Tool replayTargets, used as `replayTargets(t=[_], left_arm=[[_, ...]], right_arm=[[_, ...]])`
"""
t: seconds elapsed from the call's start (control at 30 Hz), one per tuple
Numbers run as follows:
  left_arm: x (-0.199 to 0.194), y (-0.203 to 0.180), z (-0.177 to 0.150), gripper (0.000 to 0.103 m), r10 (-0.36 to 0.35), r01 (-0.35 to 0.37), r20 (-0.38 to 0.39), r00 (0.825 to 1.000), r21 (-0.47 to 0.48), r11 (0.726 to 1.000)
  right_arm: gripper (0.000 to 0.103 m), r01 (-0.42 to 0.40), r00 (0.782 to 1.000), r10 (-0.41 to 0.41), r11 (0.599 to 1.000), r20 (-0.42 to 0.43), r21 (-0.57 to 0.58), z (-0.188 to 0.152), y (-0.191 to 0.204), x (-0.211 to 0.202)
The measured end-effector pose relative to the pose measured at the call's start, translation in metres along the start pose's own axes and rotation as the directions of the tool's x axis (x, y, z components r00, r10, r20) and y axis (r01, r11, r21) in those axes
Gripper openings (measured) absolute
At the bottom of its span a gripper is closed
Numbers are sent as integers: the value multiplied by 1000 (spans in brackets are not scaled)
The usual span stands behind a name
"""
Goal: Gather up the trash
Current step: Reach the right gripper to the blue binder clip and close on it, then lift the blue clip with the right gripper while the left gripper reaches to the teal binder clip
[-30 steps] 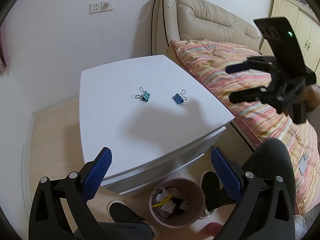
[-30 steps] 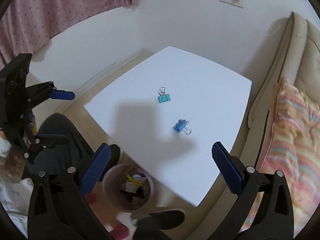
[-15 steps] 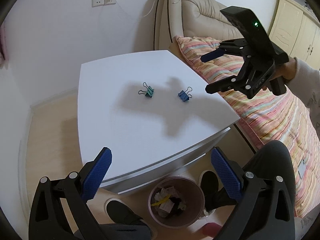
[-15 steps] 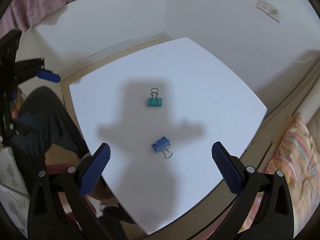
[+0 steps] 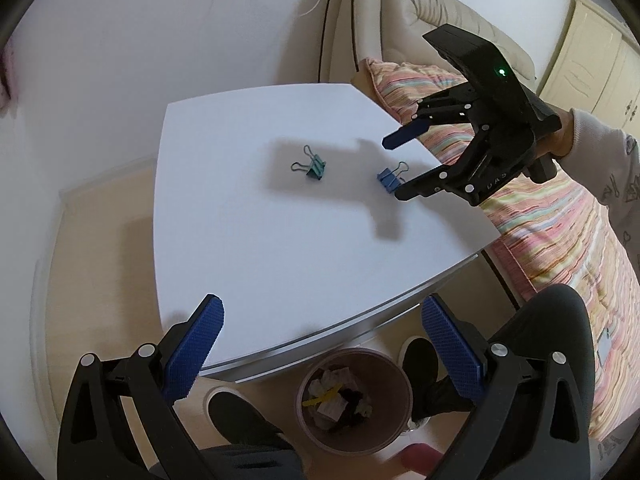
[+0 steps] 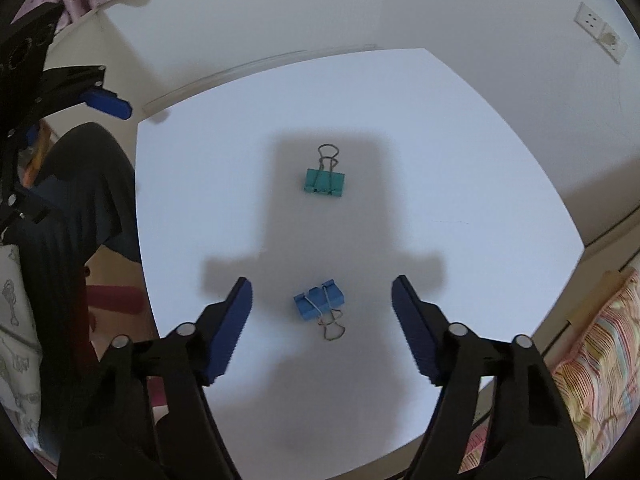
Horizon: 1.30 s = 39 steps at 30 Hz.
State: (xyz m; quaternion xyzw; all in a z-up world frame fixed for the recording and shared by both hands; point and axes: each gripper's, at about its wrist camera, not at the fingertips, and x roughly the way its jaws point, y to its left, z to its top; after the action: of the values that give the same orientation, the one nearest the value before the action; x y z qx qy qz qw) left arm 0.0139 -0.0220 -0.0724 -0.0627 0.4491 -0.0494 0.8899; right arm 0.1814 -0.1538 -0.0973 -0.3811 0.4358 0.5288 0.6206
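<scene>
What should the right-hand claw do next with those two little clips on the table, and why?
Probably lower the right gripper straight down and close on the blue binder clip. Its fingers are open, the clip already lies between them, and it is nearer than the teal binder clip.

You worked beside a white square-topped table (image 5: 248, 240), a beige padded headboard (image 5: 400, 12), a striped pastel quilt (image 5: 560, 220) and plain white walls (image 5: 120, 60).

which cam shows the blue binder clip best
The right wrist view: the blue binder clip lies close and unobstructed between the open right gripper fingers, wire handles visible. In the left wrist view it is small, far, partly behind a finger of that gripper.
</scene>
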Motion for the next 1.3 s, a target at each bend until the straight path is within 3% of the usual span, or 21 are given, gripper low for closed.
replayTargets(t=[0.5,0.9,1.3], left_arm=[[11,4,-2,95,-10,10,-19,1000,-12,1000],[8,0,6,95,-2,2,0,1000,9,1000],[5,0,52,95,-5,3,32,999,70,998]], right_arm=[[28,-53,998,53,999,21,-14,-6,-9,9],[27,-9,998,4,997,60,76,0,-3,-5],[27,75,991,-104,954,86,289,-5,7,-34]])
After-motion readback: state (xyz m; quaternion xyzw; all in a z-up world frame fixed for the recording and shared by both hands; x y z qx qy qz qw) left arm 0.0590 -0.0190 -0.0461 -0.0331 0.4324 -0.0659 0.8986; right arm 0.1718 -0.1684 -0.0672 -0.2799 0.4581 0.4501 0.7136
